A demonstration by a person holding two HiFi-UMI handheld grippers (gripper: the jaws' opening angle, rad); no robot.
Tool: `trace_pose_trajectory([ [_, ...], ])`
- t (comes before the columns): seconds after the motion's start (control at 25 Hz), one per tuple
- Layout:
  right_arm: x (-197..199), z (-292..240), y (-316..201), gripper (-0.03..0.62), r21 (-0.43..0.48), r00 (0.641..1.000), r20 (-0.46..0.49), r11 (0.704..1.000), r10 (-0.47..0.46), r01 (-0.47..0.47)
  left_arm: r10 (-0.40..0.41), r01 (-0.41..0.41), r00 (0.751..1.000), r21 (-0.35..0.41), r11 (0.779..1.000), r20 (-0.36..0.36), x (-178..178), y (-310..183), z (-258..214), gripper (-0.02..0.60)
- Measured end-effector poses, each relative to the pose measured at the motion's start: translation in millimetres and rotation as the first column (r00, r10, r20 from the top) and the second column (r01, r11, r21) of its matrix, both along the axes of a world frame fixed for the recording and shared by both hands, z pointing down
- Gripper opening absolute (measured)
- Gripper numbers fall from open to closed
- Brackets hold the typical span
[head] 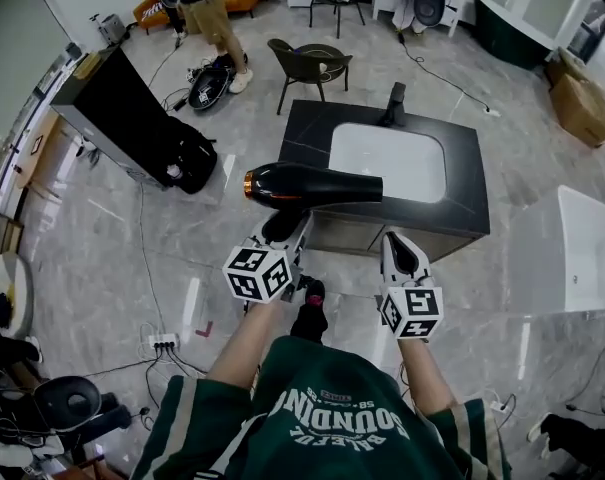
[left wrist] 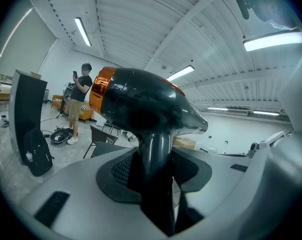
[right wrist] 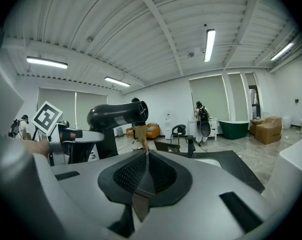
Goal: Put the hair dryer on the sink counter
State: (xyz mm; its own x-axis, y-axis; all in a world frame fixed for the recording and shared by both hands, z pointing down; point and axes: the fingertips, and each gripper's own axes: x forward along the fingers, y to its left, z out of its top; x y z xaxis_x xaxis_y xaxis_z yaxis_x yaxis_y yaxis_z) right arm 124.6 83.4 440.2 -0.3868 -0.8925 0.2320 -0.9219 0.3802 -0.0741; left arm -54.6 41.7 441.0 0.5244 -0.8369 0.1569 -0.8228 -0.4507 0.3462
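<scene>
A black hair dryer (head: 312, 185) with an orange rear ring hangs level in front of the dark sink counter (head: 464, 158), its nozzle toward the white basin (head: 387, 161). My left gripper (head: 282, 226) is shut on its handle from below. In the left gripper view the hair dryer (left wrist: 141, 104) stands up between the pads of the left gripper (left wrist: 153, 171). My right gripper (head: 400, 251) is beside it on the right, shut and empty, near the counter's front edge. The right gripper view shows the right gripper (right wrist: 143, 176) with pads together, the hair dryer (right wrist: 116, 115) to its left and the counter (right wrist: 235, 166) ahead.
A black faucet (head: 394, 103) stands at the counter's far edge. A dark chair (head: 307, 63) is behind the counter, and a person (head: 207, 8) stands farther back. A black backpack (head: 187, 158) and tall black case (head: 117, 118) are left; a white bathtub (head: 582, 248) is right.
</scene>
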Motion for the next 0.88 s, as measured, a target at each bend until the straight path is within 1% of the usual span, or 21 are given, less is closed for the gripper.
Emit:
trace_pose_trajectory([
  [0.16,-0.7,-7.7,-47.9,0.044,-0.008,1.0,-0.004,1.0,0.01,-0.01,0.014,-0.014,1.0,-0.008,1.0,-0.002,1.1,-50.8,-8.2,0.175],
  [0.4,-18.3,-12.0,-116.3,0.044,-0.009,1.0,-0.004,1.0,0.014,-0.014,0.032,-0.032,0.999,-0.005,0.999,-0.006,-11.2,-119.2,-11.4,0.175],
  [0.64,-31.9,-10.4,-167.8,0.044,-0.017,1.0,-0.007,1.0,0.018,-0.018,0.045,-0.045,0.999,-0.001,0.999,-0.011,-20.5,-167.3,-12.6,0.175],
  [0.88,-43.9,-5.5,-203.4,0.044,-0.027,1.0,-0.012,0.999,0.029,-0.029,0.065,-0.065,0.998,-0.014,0.998,-0.014,-25.6,-205.6,-5.5,0.175],
])
